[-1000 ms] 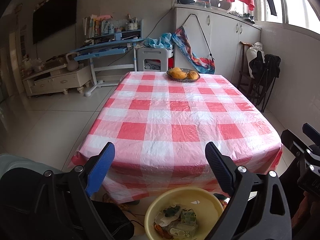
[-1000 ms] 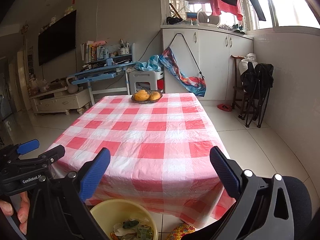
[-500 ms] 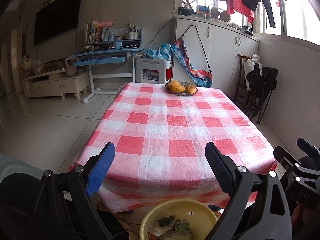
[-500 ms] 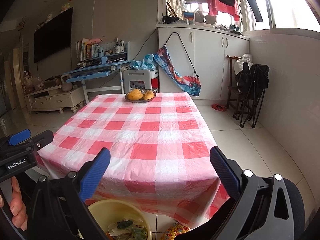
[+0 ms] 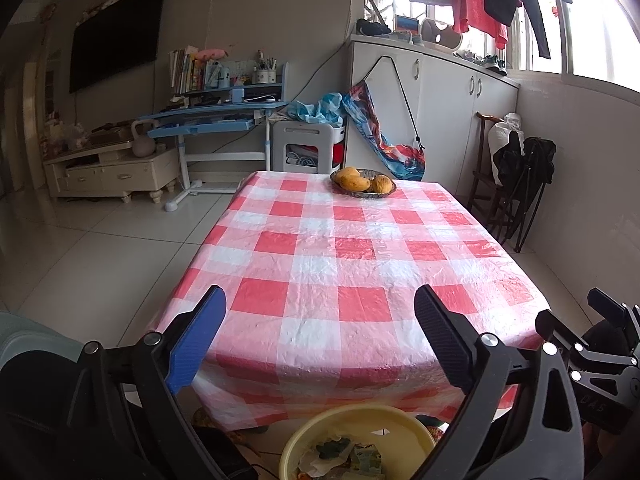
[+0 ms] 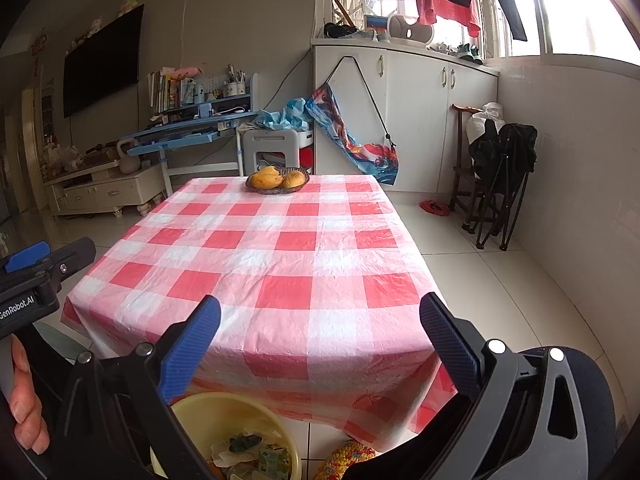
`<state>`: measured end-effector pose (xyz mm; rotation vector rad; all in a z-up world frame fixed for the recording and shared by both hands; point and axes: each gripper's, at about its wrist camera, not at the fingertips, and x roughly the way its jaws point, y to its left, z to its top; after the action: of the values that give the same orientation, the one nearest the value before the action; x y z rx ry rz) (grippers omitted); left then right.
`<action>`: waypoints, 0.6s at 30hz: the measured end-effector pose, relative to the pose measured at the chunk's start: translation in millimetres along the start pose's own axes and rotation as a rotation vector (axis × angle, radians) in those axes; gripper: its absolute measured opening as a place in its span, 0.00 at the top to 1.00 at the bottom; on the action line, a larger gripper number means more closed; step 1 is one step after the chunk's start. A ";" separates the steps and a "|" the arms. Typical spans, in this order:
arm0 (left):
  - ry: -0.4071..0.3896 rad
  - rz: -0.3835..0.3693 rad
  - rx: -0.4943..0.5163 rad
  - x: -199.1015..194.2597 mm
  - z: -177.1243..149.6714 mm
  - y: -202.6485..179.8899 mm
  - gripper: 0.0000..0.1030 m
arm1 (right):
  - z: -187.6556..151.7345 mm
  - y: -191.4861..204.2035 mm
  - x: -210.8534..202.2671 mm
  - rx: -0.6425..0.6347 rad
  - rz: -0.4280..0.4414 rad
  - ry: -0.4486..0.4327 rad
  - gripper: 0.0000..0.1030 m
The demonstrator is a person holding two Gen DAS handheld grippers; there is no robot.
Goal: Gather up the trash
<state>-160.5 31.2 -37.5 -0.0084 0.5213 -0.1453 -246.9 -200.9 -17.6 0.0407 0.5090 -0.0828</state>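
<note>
Checkered tablecloth bears only a fruit bowl at its far end.

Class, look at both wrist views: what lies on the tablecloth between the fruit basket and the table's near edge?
Nothing: between the fruit basket and the near edge, the checked tablecloth is bare, in both wrist views.

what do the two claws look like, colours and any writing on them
Both are black plastic frames with silver screw heads. On each the left finger has a ribbed blue pad and the right finger a dark textured one. Left claw; right claw. The right camera shows white "GenRobot.AI" lettering on the left claw's body, and the left camera shows faint letters on the right claw's body. No cables or sleeves are visible.
</note>
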 end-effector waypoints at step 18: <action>0.044 0.001 0.037 7.0 -4.2 -5.1 0.08 | 0.8 -15.3 0.0 0.090 -0.020 0.005 0.07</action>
<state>-157.2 25.3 -44.4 0.0316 0.5622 -0.1543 -247.9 -216.2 -17.1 0.1236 0.5105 -0.1254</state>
